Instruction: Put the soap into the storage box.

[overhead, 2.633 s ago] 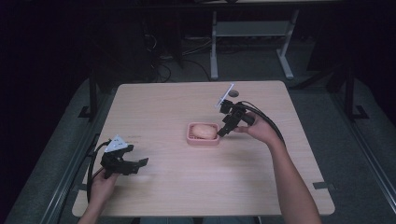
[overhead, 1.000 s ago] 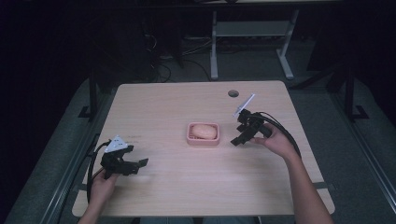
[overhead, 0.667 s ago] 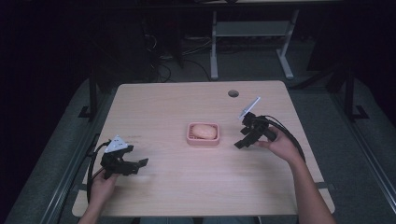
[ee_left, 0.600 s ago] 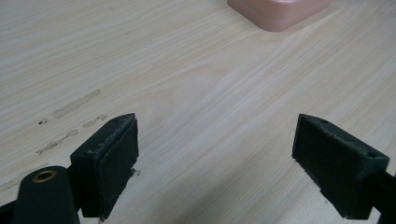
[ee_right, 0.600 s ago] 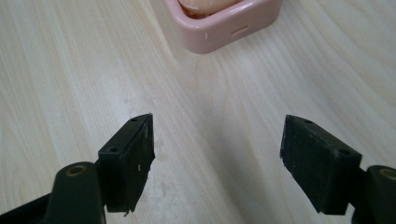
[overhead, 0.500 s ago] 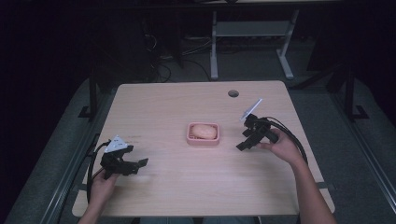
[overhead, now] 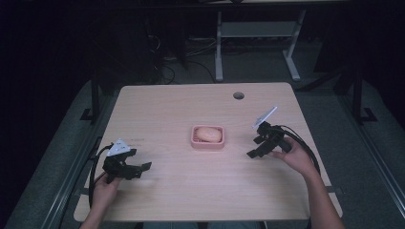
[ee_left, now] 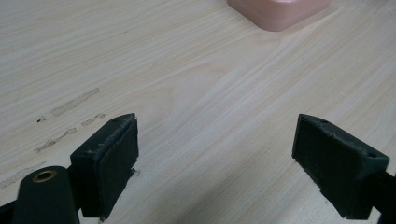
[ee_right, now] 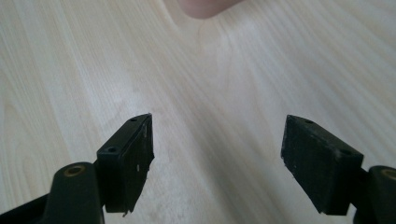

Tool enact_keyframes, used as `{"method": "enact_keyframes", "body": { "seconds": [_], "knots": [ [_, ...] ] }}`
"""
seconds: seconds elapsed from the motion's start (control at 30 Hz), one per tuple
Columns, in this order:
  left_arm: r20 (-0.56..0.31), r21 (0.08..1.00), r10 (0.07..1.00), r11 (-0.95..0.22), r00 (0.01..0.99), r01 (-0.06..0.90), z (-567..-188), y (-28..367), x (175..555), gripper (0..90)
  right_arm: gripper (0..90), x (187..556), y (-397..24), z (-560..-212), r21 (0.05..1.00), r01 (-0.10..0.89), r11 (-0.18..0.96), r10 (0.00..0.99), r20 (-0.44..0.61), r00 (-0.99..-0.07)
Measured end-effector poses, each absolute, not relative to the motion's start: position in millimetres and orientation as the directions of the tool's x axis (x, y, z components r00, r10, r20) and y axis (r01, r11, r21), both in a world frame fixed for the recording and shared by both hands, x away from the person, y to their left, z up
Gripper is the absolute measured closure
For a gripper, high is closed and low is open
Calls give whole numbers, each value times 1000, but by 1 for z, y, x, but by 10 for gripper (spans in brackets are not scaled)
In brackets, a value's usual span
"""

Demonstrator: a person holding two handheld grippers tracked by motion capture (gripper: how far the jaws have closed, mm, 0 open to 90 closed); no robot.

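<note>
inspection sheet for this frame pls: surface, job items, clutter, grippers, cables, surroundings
Surface: light wood table, round grommet hole near the far edge, faint scuff marks by the left gripper.
Job's things: pink square dish at mid-table, a pale peach rounded lump lying in it; what it is, cannot tell.
Clutter: nothing seen.
Grippers: left gripper near the front left edge, fingers apart over bare wood. Right gripper to the right of the dish and apart from it, fingers apart, nothing between them.
Cables: a black cable trails from the right gripper, another from the left.
Surroundings: dark room, grey floor, white desk frame behind the table.
</note>
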State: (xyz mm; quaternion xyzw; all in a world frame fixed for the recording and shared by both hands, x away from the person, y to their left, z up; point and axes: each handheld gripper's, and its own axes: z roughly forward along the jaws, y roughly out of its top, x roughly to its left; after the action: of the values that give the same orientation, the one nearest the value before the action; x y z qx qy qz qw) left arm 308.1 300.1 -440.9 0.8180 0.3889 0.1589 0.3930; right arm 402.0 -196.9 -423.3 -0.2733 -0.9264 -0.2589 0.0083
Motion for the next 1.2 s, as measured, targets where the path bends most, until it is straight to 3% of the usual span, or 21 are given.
{"method": "enact_keyframes", "body": {
  "seconds": [1.2],
  "knots": [
    [-42, 776, 757, -386, 652, 498, -442, 299, 306, 143, 248, 346, -249, -439, 516, 563, 646, 580, 149, -801]
  ]
}}
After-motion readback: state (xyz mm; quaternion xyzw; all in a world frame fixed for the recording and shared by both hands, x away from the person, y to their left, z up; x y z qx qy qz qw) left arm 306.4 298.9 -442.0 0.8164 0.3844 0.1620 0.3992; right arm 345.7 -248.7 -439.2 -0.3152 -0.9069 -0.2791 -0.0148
